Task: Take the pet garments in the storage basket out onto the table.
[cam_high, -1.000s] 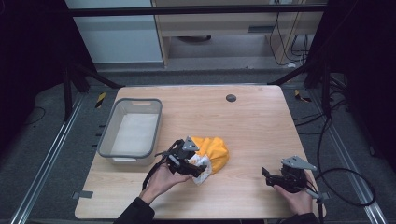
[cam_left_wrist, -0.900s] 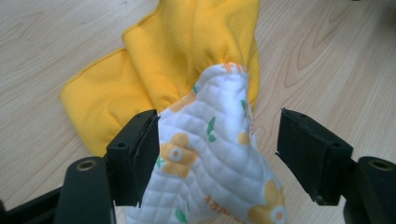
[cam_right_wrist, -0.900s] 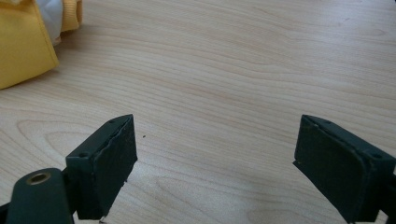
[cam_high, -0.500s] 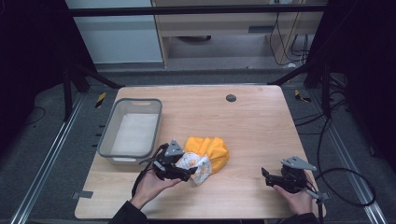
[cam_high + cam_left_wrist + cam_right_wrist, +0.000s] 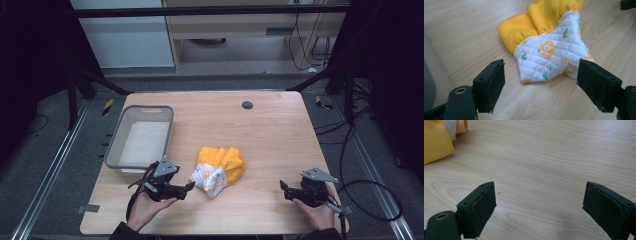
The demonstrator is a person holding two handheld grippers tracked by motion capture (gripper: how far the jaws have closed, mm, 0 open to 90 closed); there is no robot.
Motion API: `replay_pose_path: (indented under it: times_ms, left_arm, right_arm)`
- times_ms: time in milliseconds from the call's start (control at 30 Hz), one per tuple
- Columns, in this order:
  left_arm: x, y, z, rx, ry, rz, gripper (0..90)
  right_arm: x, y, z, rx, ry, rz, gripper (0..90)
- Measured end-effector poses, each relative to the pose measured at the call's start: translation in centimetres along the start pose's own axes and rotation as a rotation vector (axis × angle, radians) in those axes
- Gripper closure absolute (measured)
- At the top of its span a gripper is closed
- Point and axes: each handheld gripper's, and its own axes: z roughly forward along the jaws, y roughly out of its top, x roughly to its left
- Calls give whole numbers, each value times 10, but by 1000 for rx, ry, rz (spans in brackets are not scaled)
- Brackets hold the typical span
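Note:
A crumpled yellow cloth [image 5: 223,163] with a white quilted flower-print lining [image 5: 551,57] lies near the middle of the wooden table [image 5: 270,135]. My left gripper [image 5: 186,188] is just left of the cloth, open, its jaws wide apart with nothing between them; the lining lies a little beyond the jaws in the left gripper view. My right gripper [image 5: 283,189] rests at the front right of the table, open and empty, well apart from the cloth. A corner of the yellow cloth [image 5: 435,142] shows at the top left of the right gripper view.
A grey plastic bin [image 5: 140,136] stands at the table's left, just behind my left hand. A small dark round hole [image 5: 247,105] sits near the far edge. Cables trail off the table's right side.
My left gripper let go of the cloth and drew back to the left and toward me, opening. The cloth now lies free on the table. The right gripper stayed put.

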Motion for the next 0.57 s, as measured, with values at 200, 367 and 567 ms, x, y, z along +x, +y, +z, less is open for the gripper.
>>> replay_pose_path:
  times_ms: [200, 367, 567]
  left_arm:
    - [7, -24, -12, 1, 24, -23, 223]
    - [16, -41, -20, 8, 50, -46, 224]
    - [30, -53, -30, -9, 87, -97, 231]
  right_arm:
    - [0, -1, 1, 1, -2, -8, 106]
    - [0, -1, 2, 10, 1, -18, 102]
    - [-1, -1, 3, 14, 6, -17, 95]
